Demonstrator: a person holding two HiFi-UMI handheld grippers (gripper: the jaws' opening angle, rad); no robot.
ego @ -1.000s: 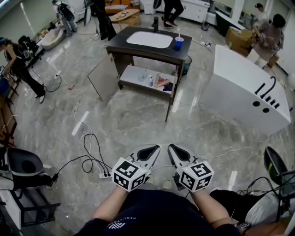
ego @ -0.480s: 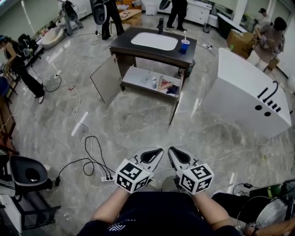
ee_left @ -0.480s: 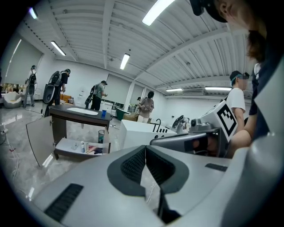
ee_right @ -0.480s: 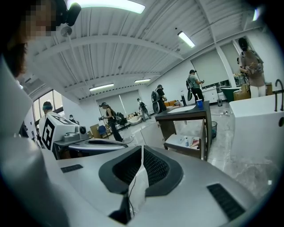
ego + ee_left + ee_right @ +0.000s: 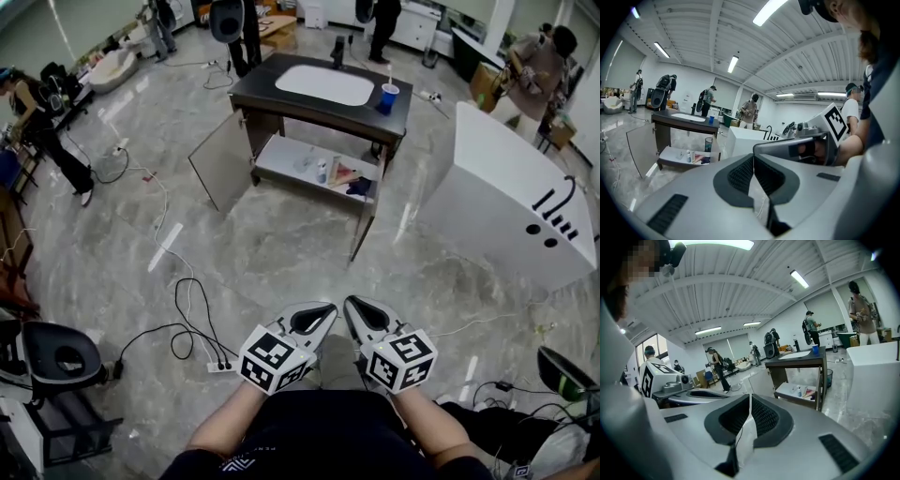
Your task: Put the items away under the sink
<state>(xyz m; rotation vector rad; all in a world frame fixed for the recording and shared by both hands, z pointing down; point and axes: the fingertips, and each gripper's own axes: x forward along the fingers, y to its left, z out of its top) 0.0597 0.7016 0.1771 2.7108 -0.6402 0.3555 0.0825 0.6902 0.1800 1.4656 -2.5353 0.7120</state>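
No words or numbers can be read anywhere. The left gripper (image 5: 330, 307) and the right gripper (image 5: 350, 301) each carry a cube faced with black-and-white square code patterns, with no letters or digits. A small white logo with a line of print (image 5: 239, 459) sits on the person's dark shirt, too small to read. Labels on the small bottles (image 5: 322, 171) toward the right end of the cabinet shelf (image 5: 281, 159) are illegible.

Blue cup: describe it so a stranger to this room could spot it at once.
Find the dark-topped sink cabinet on the grey marble floor, one door open. On its top, right of the white basin, stands the blue cup. It is the only blue thing up there; the other small items lie on the shelf below.
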